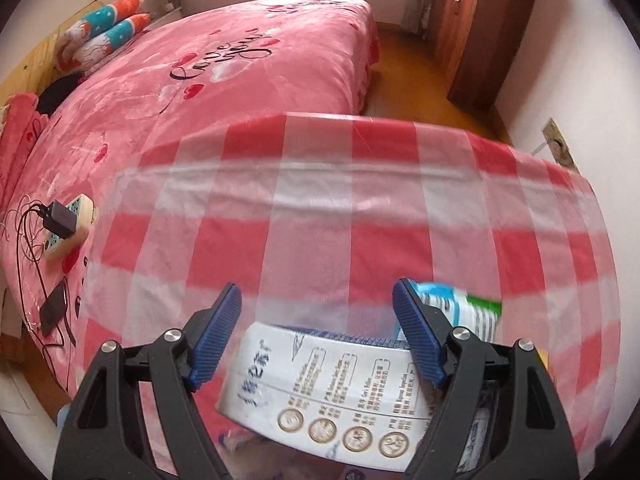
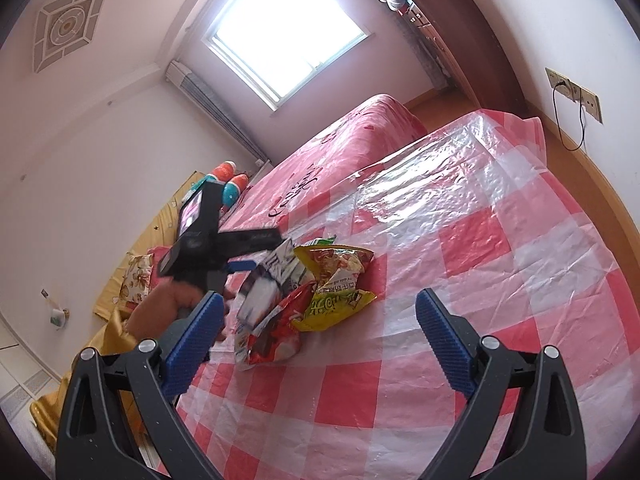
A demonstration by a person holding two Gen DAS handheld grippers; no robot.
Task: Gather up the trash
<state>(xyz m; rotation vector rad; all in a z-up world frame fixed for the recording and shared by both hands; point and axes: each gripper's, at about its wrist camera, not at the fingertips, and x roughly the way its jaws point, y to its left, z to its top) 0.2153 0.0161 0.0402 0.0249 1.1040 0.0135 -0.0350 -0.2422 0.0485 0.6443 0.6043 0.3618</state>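
My left gripper (image 1: 316, 312) is open, its blue fingers spread on either side of a white wrapper (image 1: 332, 392) with printed text that lies on the red-and-white checked plastic sheet (image 1: 360, 208). A blue-and-green packet (image 1: 464, 312) lies just right of it. In the right wrist view the left gripper (image 2: 244, 264) hovers over a pile of wrappers: the white wrapper (image 2: 264, 284), a yellow-and-red snack bag (image 2: 336, 288) and a red bag (image 2: 276, 340). My right gripper (image 2: 320, 320) is open and empty, held above the sheet near the pile.
A pink bed (image 1: 224, 80) lies beyond the sheet, with pillows (image 1: 104, 32), a power strip (image 1: 68, 224) and a phone (image 1: 52, 312) with cables. A wooden wardrobe (image 1: 480, 20) stands at the right. Wall sockets (image 2: 576, 96) with a cable are on the right wall.
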